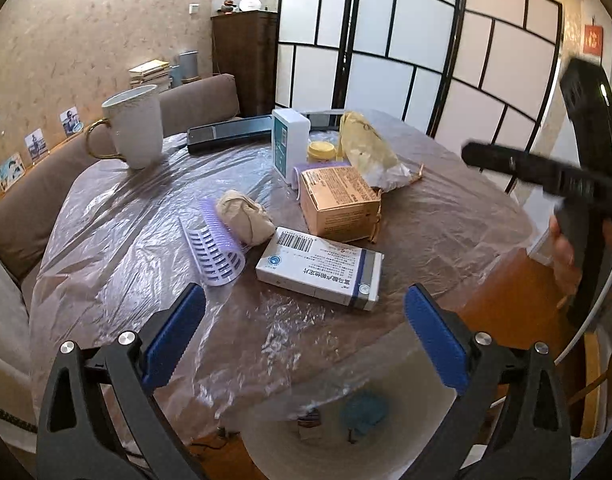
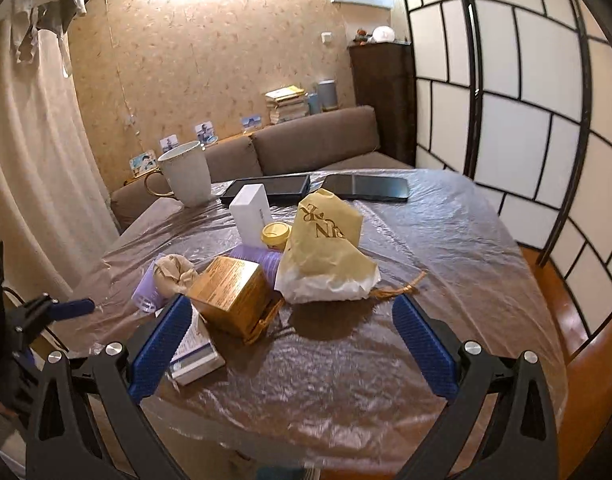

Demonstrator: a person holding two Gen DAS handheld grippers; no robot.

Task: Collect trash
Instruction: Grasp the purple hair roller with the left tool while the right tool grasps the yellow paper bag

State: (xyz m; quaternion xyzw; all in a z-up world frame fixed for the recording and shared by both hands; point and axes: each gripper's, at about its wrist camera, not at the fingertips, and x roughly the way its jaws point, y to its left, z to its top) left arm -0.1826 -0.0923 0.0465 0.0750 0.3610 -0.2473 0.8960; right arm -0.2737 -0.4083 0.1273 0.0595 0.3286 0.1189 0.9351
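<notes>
The table (image 1: 445, 216) is round and covered in clear plastic. The near edge and the side at 3 o'clock are bare, so there is room to move there. The left gripper (image 1: 306, 328) hangs over the near edge, its fingers wide apart and holding nothing. The right gripper (image 2: 290, 340) is wide apart too, with nothing in it.

The trash sits in the middle. The white box (image 1: 319, 266) lies flat just ahead of the left gripper, its long side running from 9 to 3 o'clock. Behind it are the brown box (image 1: 335, 200), the paper ball (image 1: 246, 216), the purple roller (image 1: 216, 246) and the yellow bag (image 1: 367, 152).

The mug (image 1: 134, 126) stands at 11 o'clock.
</notes>
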